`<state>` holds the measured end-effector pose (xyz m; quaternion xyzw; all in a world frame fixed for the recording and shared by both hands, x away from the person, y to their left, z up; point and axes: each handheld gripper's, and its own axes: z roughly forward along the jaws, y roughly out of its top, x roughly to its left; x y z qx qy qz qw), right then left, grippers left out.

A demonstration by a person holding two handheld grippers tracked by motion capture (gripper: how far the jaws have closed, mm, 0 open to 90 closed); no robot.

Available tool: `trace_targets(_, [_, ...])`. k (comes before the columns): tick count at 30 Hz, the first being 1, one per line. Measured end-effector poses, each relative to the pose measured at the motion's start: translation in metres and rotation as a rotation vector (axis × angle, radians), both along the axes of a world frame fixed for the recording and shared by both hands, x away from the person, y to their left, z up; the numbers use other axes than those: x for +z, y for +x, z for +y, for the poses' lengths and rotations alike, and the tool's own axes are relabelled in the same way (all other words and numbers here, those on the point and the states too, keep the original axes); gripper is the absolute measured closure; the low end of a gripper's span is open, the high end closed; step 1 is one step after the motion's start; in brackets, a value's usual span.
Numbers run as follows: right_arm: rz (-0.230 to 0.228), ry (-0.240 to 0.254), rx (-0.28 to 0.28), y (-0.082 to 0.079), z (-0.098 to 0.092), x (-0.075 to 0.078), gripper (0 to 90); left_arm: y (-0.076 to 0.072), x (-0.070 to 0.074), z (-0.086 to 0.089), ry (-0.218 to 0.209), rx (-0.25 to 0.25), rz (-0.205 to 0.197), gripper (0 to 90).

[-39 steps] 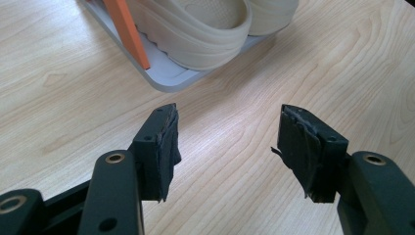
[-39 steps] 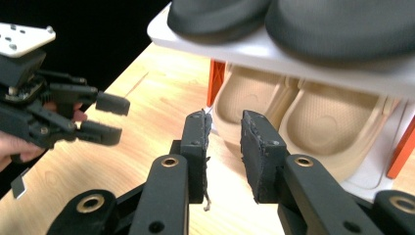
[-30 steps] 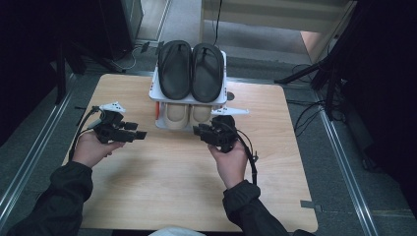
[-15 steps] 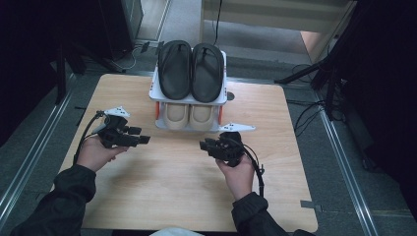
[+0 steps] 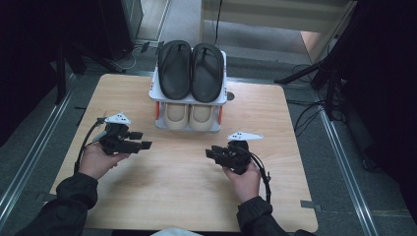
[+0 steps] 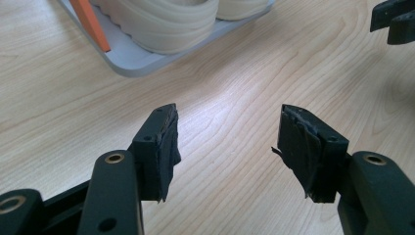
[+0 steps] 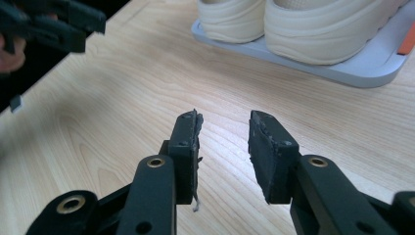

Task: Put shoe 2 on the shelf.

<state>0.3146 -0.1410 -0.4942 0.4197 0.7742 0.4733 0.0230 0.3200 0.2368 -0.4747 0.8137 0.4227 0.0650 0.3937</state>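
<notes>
On the table (image 5: 187,187), short of the shoe rack (image 5: 158,93): right gripper (image 5: 212,153) lower than before, jaws just opening, half-spread, empty; left gripper (image 5: 142,140) wide, empty. Likely work finished.

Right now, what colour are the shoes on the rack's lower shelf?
Cream shoes, clearest in the right gripper view.

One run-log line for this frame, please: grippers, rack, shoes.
left gripper: open, empty | right gripper: jaws just opening, empty | shoe rack: black sandals top, cream shoes bottom | both grippers off rack, over table
</notes>
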Motion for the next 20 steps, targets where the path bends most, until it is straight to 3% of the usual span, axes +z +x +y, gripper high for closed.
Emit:
trace_targets(3, [0.017, 0.013, -0.005, 0.0021, -0.0007, -0.0033, 64.4, -0.0009, -0.0024, -0.001, 0.003, 0.003, 0.006, 40.9])
trace_targets(20, [0.018, 0.012, -0.017, 0.0073, -0.0057, -0.0055, 60.2, -0.0002, -0.0057, -0.0028, -0.004, 0.001, 0.011, 39.9])
